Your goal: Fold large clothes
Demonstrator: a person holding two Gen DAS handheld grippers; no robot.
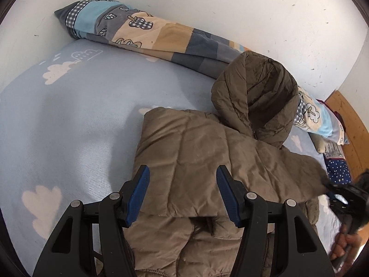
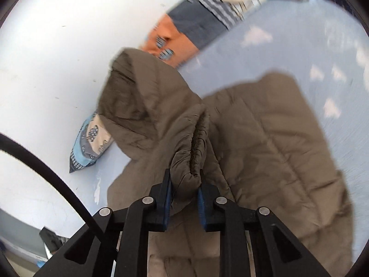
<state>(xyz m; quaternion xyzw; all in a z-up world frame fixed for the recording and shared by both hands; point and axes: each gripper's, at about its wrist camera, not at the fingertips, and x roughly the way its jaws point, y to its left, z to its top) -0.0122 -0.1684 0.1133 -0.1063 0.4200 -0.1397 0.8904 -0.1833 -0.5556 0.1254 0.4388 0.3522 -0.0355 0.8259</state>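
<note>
The left gripper (image 1: 183,176) is held with jaws apart, nothing pinched, above a folded panel of the brown quilted hooded jacket (image 1: 196,152), spread on the cloud-print sheet (image 1: 69,115) ahead. The right gripper (image 2: 185,180) is clamped on a bunched fold of the jacket, its hood (image 2: 138,97) ahead-left.

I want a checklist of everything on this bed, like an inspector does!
Surface: bed sheet, light blue with white clouds.
Job's things: brown puffy jacket, partly folded; hood standing up.
Clutter: rolled patchwork quilt along the wall; starry blue cloth.
Grippers: left gripper open over the jacket; right gripper pinching a jacket fold.
Cables: black cable beside the right gripper.
Surroundings: white wall, wooden headboard.
</note>
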